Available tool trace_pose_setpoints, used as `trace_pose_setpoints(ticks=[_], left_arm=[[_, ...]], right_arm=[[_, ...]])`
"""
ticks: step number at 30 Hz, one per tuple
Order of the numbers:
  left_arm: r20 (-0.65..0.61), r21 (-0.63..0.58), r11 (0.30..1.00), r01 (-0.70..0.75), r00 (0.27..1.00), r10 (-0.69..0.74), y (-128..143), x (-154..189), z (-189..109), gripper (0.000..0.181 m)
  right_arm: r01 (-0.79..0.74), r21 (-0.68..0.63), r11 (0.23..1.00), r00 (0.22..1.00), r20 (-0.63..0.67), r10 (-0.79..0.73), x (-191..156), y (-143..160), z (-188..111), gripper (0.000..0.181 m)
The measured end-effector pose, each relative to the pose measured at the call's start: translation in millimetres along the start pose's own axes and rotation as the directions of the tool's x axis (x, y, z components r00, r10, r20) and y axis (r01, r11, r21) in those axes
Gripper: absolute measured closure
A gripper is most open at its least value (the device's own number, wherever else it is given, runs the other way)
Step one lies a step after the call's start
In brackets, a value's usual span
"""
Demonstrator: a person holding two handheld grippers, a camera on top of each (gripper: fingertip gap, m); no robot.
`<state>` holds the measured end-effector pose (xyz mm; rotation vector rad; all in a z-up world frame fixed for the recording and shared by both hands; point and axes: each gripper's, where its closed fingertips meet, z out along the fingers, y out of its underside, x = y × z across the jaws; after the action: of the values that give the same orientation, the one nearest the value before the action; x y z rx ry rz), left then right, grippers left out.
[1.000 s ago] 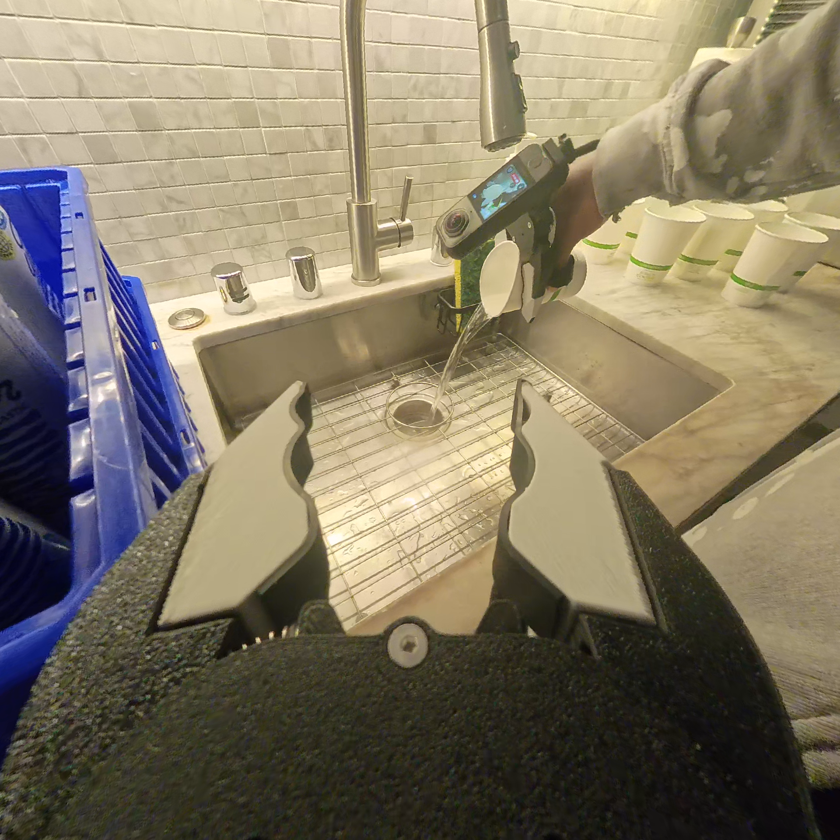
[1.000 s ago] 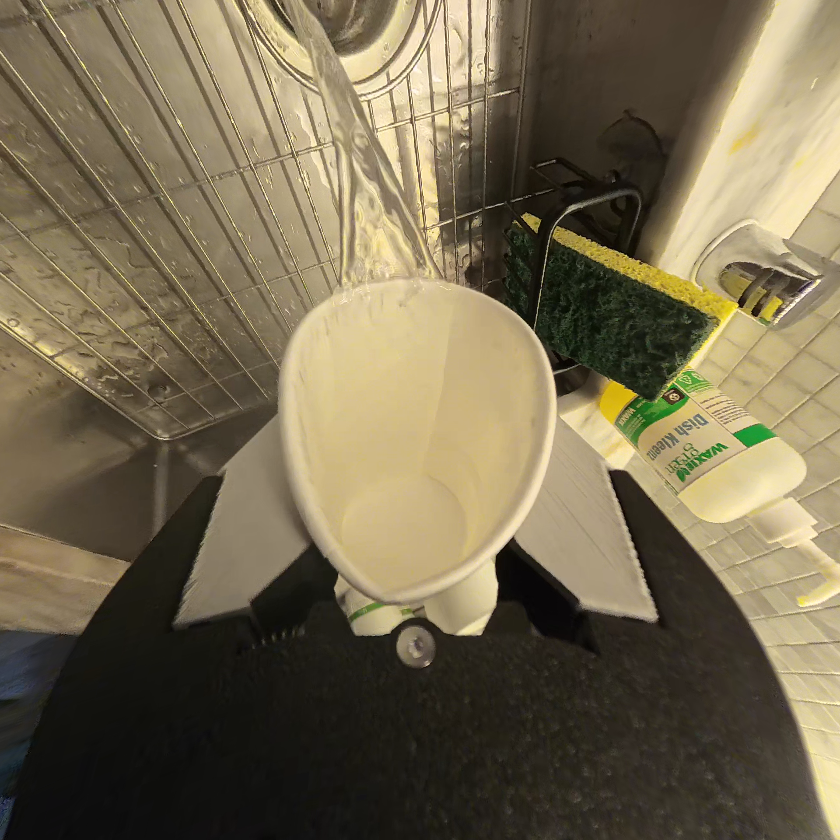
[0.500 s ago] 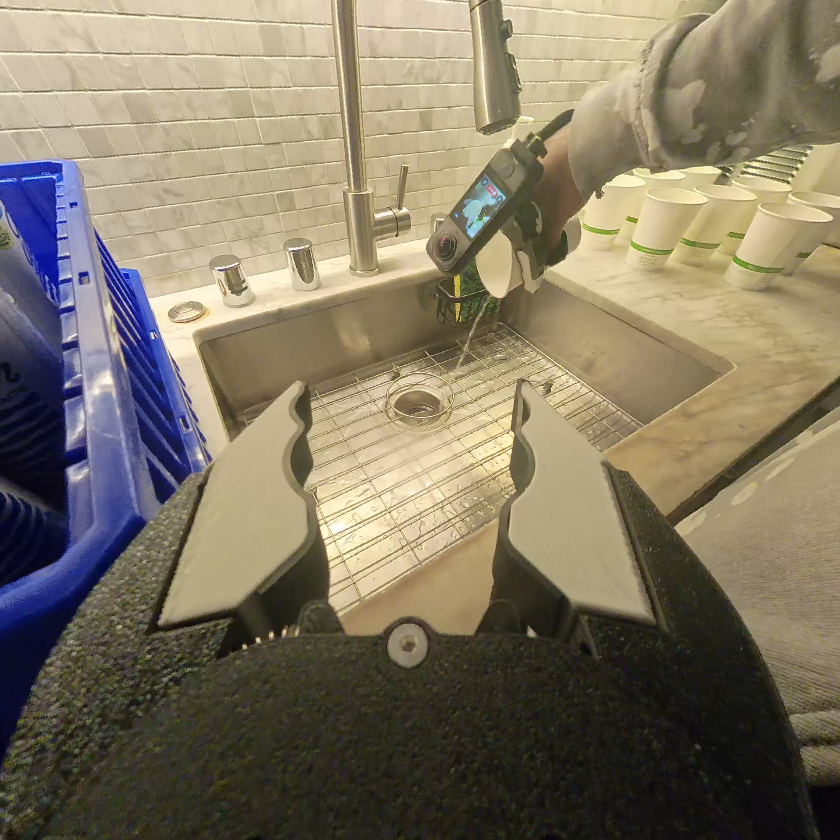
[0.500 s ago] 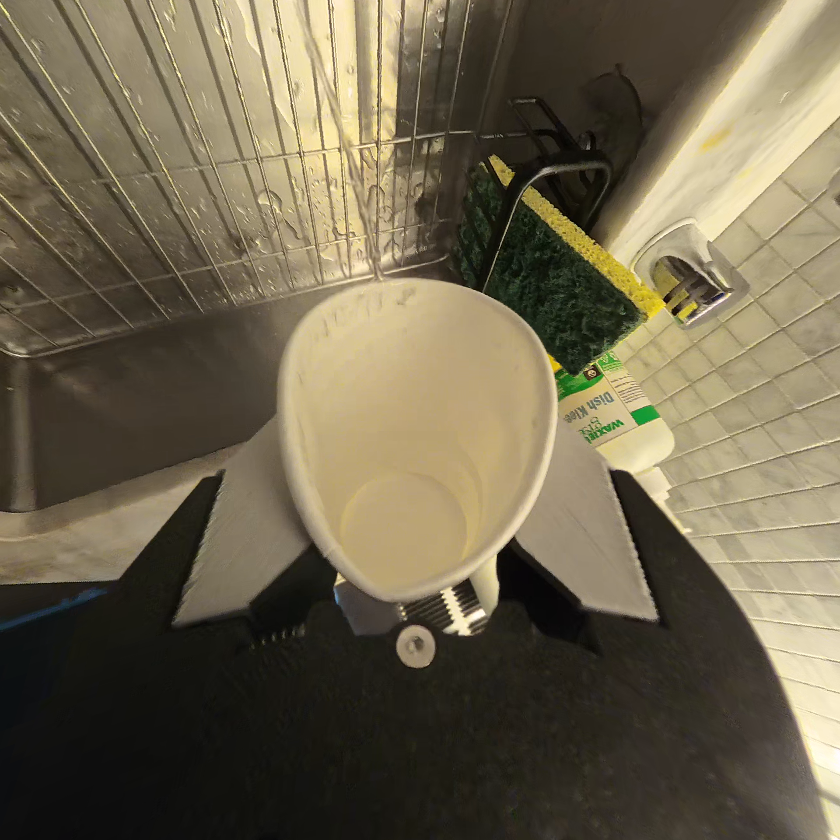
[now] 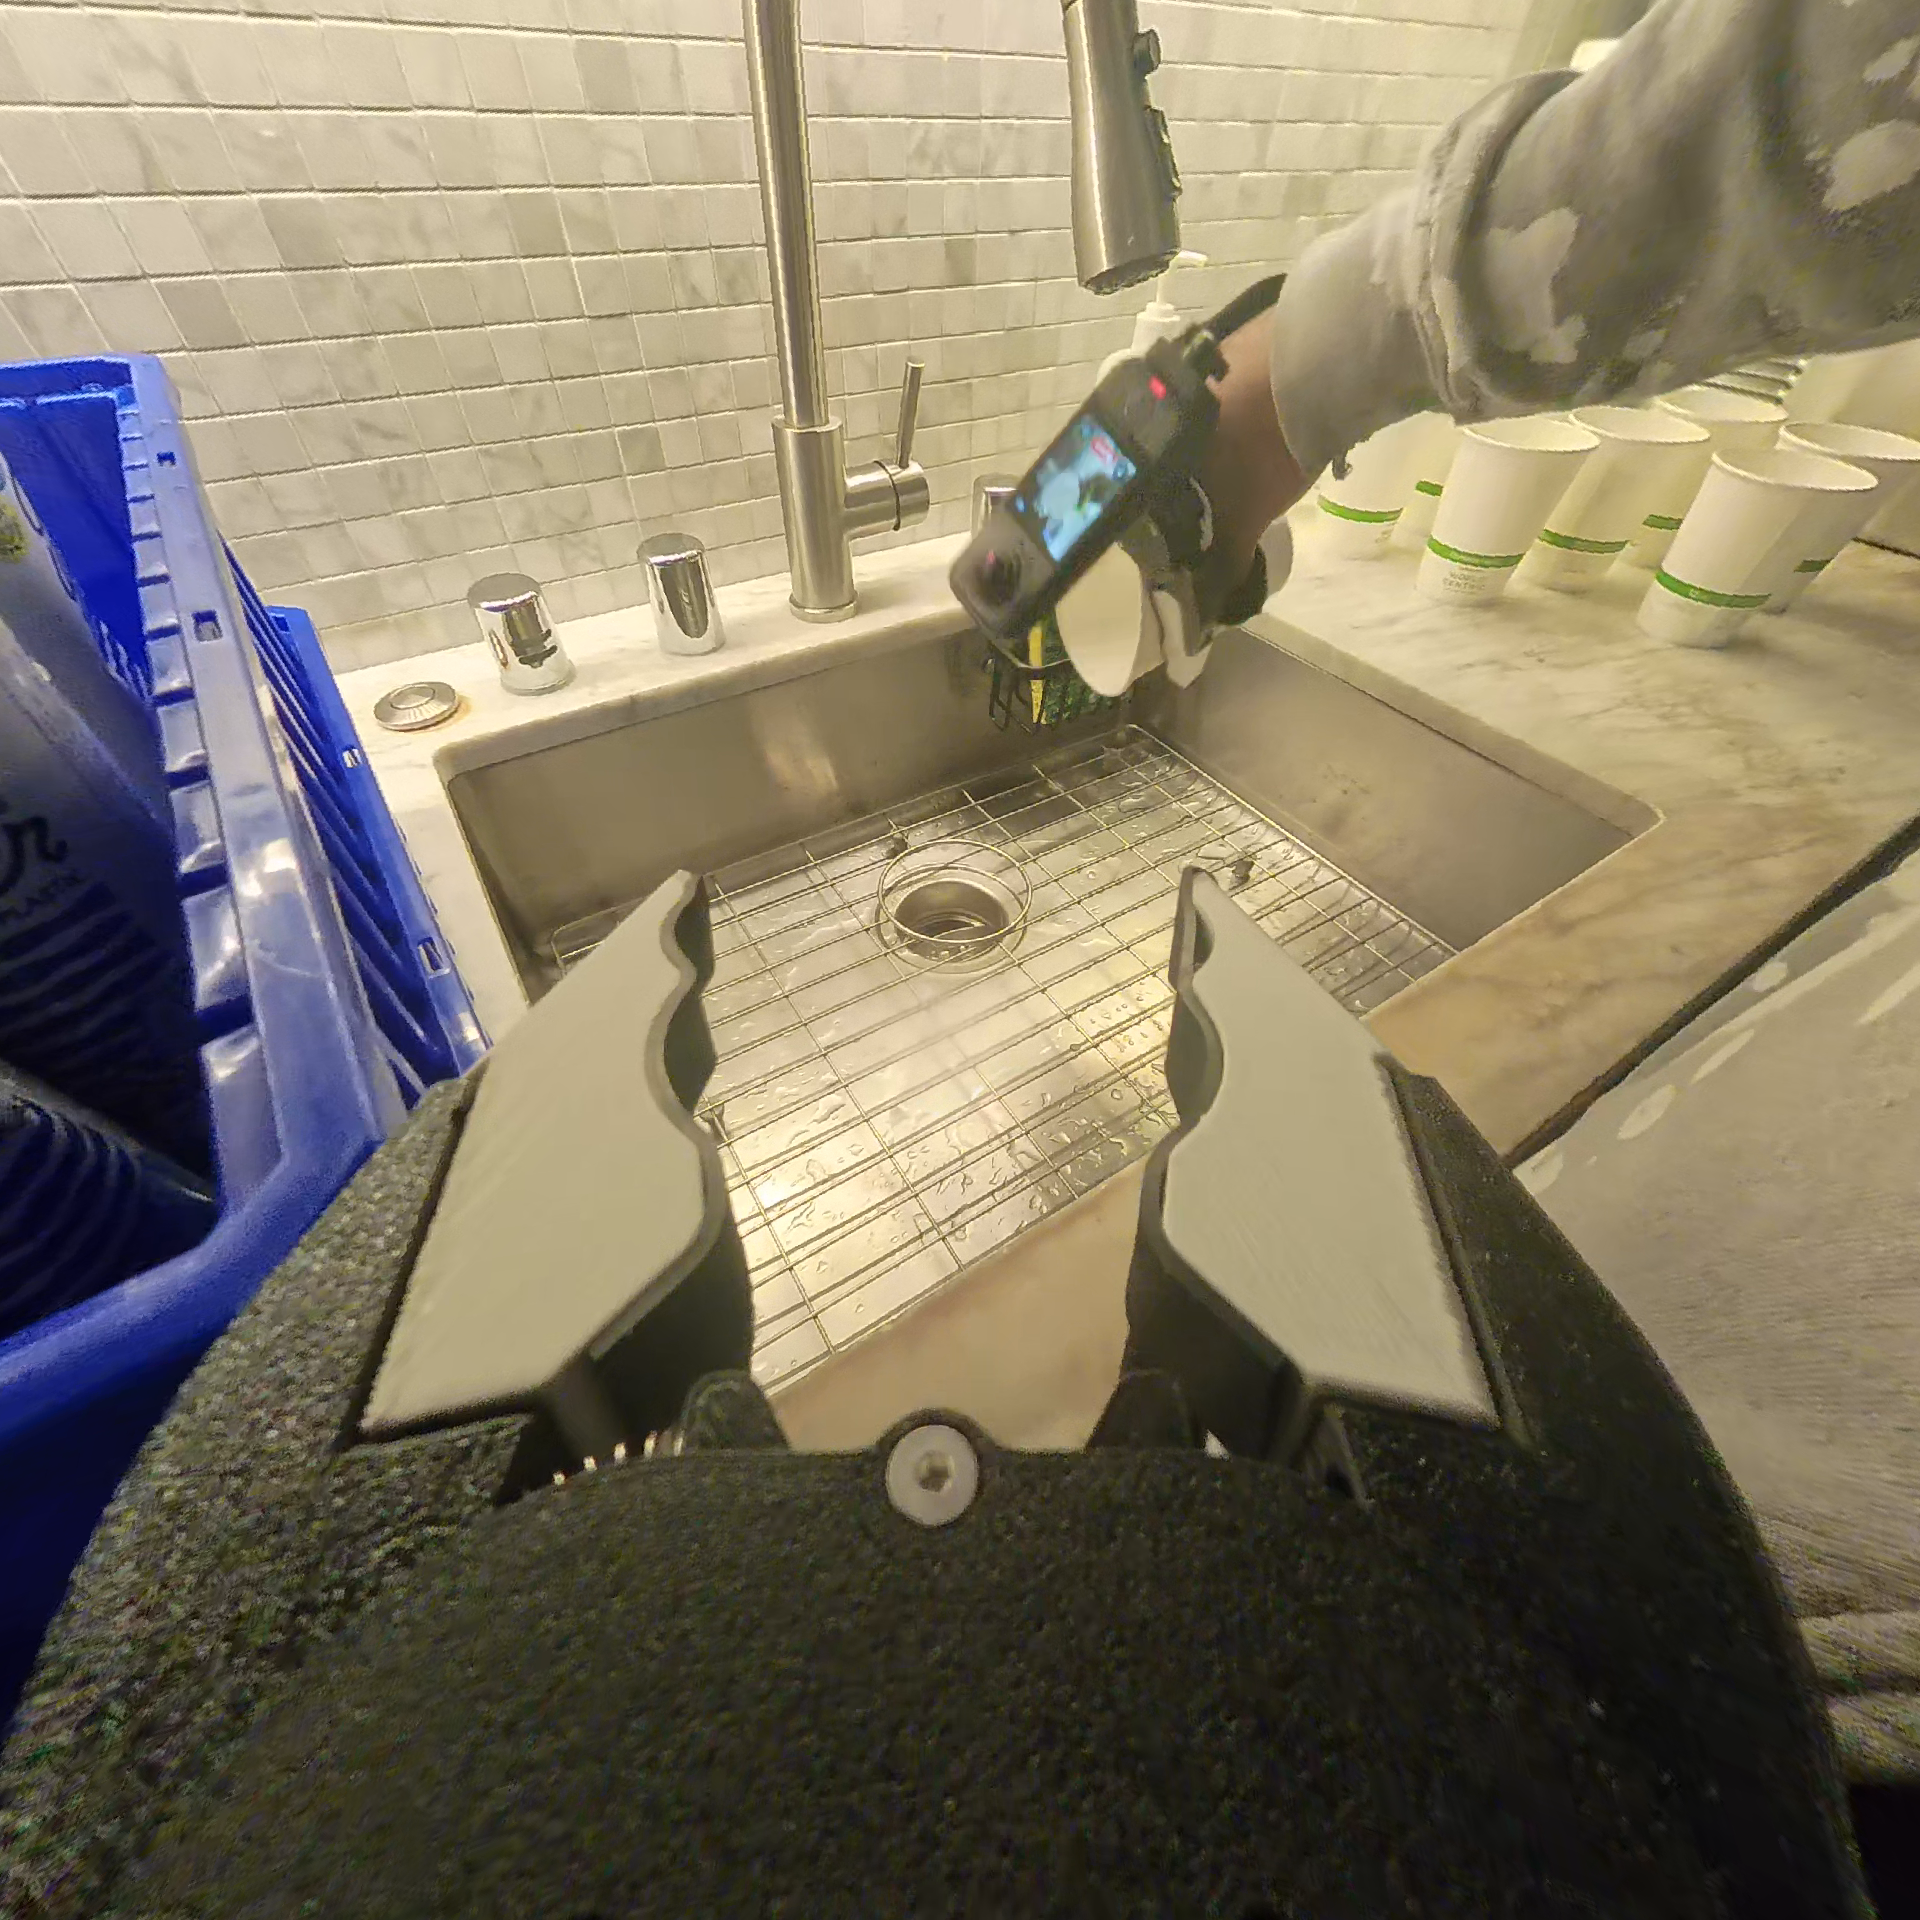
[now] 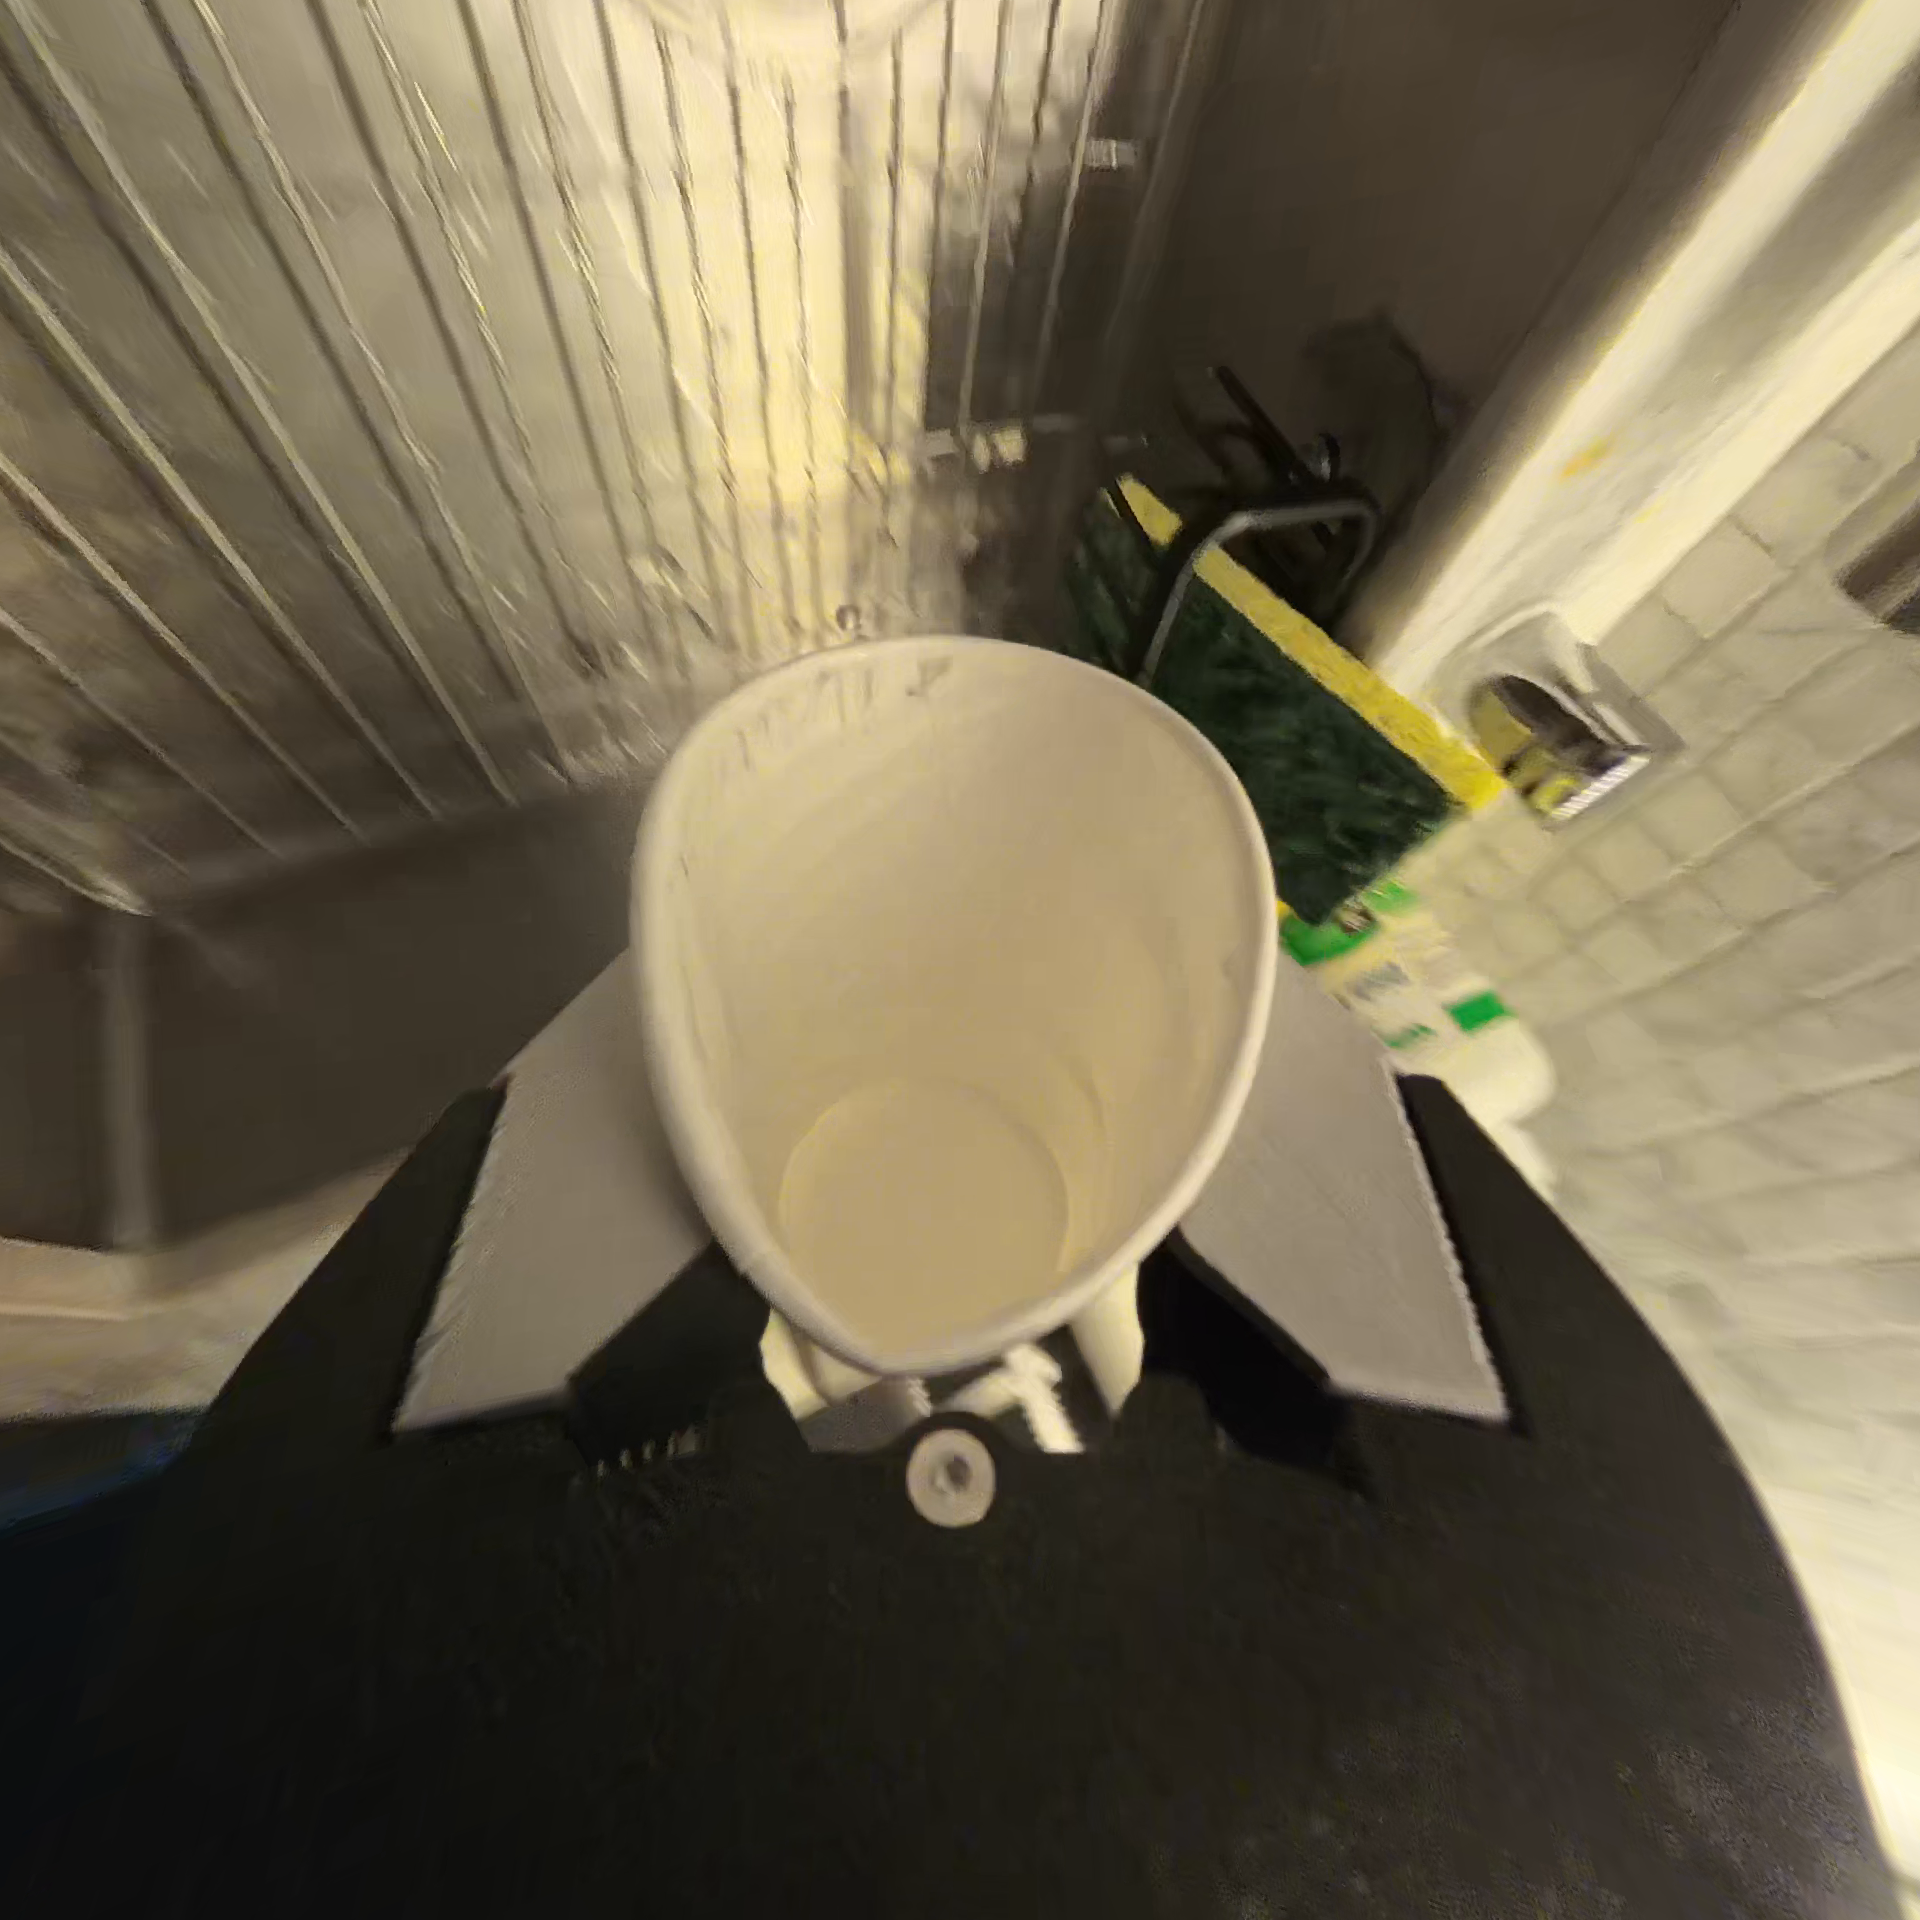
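Observation:
My right gripper (image 6: 951, 997) is shut on a white paper cup (image 6: 951, 935), squeezed oval, tipped mouth-down over the back right corner of the steel sink (image 6: 260, 987). The cup looks empty inside. In the left wrist view the same cup (image 5: 1107, 623) hangs at the right gripper (image 5: 1132, 613) above the sink's wire grid (image 5: 987, 1039), beside a sponge caddy (image 5: 1039, 696). My left gripper (image 5: 935, 935) is open and empty, held above the sink's front edge, facing the drain (image 5: 951, 909).
A blue plastic crate (image 5: 208, 935) stands close on the left. A tall faucet (image 5: 800, 312) with a pull-down spray head (image 5: 1122, 156) rises behind the sink. Several paper cups (image 5: 1507, 499) stand on the marble counter at right. A green-yellow sponge (image 6: 1278, 790) and soap bottle (image 6: 1455, 1018) sit by the tiled wall. The grippers' ends are close to 40 cm from one another. The green-yellow sponge (image 6: 1278, 790) is about 15 cm from my right fingertips and 55 cm from my left.
The stream of water pouring from the cup has thinned and stopped. The right gripper with the cup has moved right and back toward the sink's corner. The left gripper has stayed open.

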<state>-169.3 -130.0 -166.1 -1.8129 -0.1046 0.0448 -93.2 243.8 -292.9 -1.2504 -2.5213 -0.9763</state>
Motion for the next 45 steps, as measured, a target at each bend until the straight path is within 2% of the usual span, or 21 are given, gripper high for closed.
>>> trace_pose_setpoints(ticks=[1,3,5,6,8,11,13,16,18,21,23,25,28,30,33,39,41,45], left_arm=[[-0.007,0.0,1.0,0.001,1.0,-0.001,-1,1,0,0.093],[-0.026,0.003,1.0,0.018,0.999,-0.018,-2,2,1,0.092],[-0.051,0.005,0.999,0.042,0.998,-0.042,-4,4,4,0.092],[-0.065,0.007,0.999,0.053,0.997,-0.053,-6,6,6,0.092],[-0.095,0.006,0.998,0.07,0.993,-0.069,-9,9,10,0.092],[-0.14,0.001,0.998,0.07,0.988,-0.07,-13,16,21,0.092],[-0.171,-0.004,0.998,0.057,0.984,-0.057,-17,23,29,0.092],[-0.223,-0.009,0.999,0.036,0.974,-0.037,-23,37,41,0.093],[-0.255,-0.014,1.0,0.019,0.967,-0.022,-27,48,50,0.093],[-0.297,-0.023,1.0,-0.011,0.955,0.004,-32,67,62,0.093],[-0.321,-0.032,0.999,-0.032,0.947,0.02,-35,81,71,0.093],[-0.341,-0.041,0.998,-0.052,0.939,0.035,-38,95,81,0.093],[-0.359,-0.053,0.996,-0.071,0.932,0.048,-44,117,97,0.093],[-0.362,-0.053,0.996,-0.071,0.931,0.047,-51,132,108,0.094],[-0.359,-0.06,0.995,-0.074,0.932,0.048,-57,153,124,0.093],[-0.334,-0.071,0.995,-0.07,0.941,0.043,-65,187,147,0.093],[-0.323,-0.076,0.994,-0.073,0.945,0.045,-66,194,152,0.093],[-0.304,-0.091,0.994,-0.065,0.952,0.035,-63,201,161,0.094]], right_arm=[[-0.077,0.074,0.994,0.996,0.055,0.073,-6,-8,-3,0.097],[-0.246,0.224,0.943,0.962,0.172,0.211,-15,-23,-14,0.067],[-0.398,0.354,0.846,0.909,0.279,0.31,-20,-34,-29,0.086],[-0.463,0.415,0.783,0.88,0.323,0.349,-20,-39,-39,0.095],[-0.577,0.509,0.638,0.814,0.421,0.401,-24,-43,-60,0.093],[-0.695,0.614,0.375,0.714,0.528,0.46,-25,-36,-94,0.091],[-0.727,0.661,0.186,0.647,0.57,0.507,-25,-20,-113,0.091],[-0.73,0.682,-0.031,0.527,0.592,0.609,-31,26,-121,0.086],[-0.705,0.695,-0.14,0.424,0.572,0.702,-38,68,-114,0.085],[-0.685,0.685,-0.25,0.24,0.536,0.809,-59,136,-88,0.085],[-0.681,0.675,-0.284,0.136,0.498,0.857,-76,178,-64,0.084],[-0.686,0.667,-0.291,0.064,0.453,0.889,-91,212,-37,0.083],[-0.695,0.652,-0.303,-0.007,0.416,0.909,-101,249,0,0.083],[-0.699,0.634,-0.331,-0.039,0.428,0.903,-98,263,21,0.083],[-0.714,0.618,-0.329,-0.048,0.426,0.903,-86,268,51,0.08],[-0.807,0.527,-0.266,-0.005,0.444,0.896,-86,241,103,0.071],[-0.811,0.524,-0.262,0.009,0.458,0.889,-86,238,103,0.06],[-0.791,0.542,-0.284,0.035,0.504,0.863,-91,243,92,0.054]])
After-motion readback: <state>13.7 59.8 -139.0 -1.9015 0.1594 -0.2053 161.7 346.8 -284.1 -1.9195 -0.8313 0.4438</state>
